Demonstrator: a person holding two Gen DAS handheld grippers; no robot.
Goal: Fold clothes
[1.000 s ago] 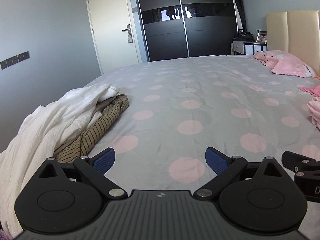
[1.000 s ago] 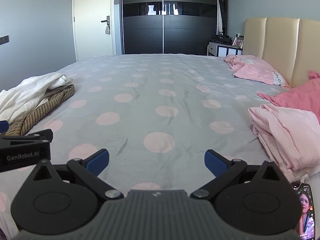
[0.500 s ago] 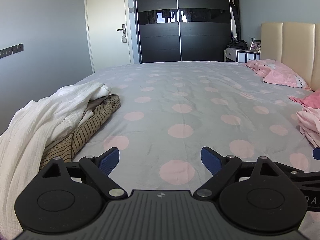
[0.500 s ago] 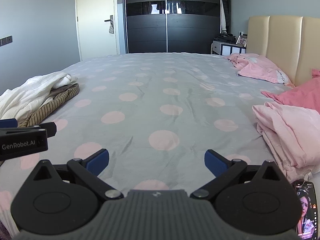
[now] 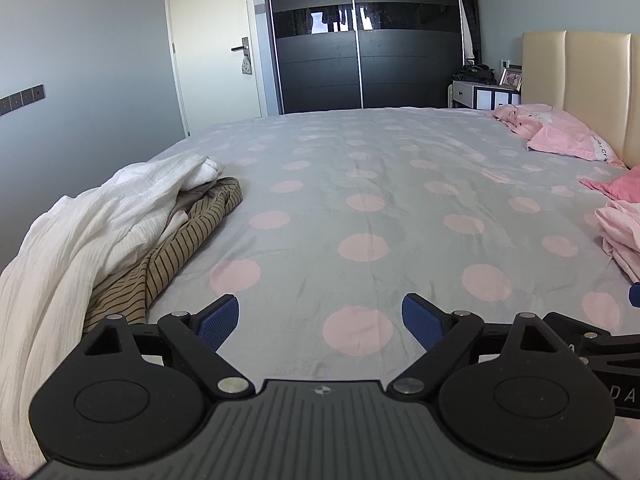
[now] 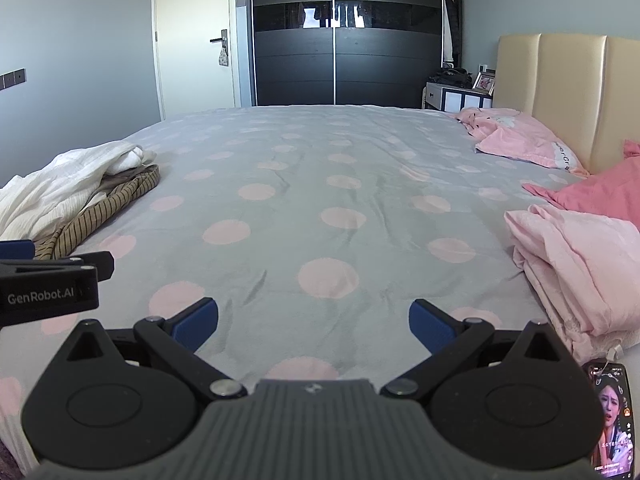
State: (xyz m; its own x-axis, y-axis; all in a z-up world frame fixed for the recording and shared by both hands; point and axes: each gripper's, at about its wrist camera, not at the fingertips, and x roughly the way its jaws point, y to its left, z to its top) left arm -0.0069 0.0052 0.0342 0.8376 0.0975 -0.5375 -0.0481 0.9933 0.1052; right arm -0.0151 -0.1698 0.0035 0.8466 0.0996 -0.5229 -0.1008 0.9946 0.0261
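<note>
One white garment (image 5: 92, 216); one striped brown garment (image 5: 188, 236); one folded pale pink garment (image 6: 580, 268). Two pink pillows (image 6: 520, 140) (image 6: 600, 192). One phone (image 6: 610, 420), lower right; one bed (image 6: 340, 168); two grippers (image 5: 320, 318) (image 6: 313, 320), empty.

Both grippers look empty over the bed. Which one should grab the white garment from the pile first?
Left, probably. The white garment and the striped one lie right beside the open left gripper. The open right gripper sits nearer the pink clothes.

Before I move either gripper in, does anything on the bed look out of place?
One thing: a phone with its screen lit lies at the bed's near right edge, beside the pink clothes pile. Otherwise nothing stands out.
</note>
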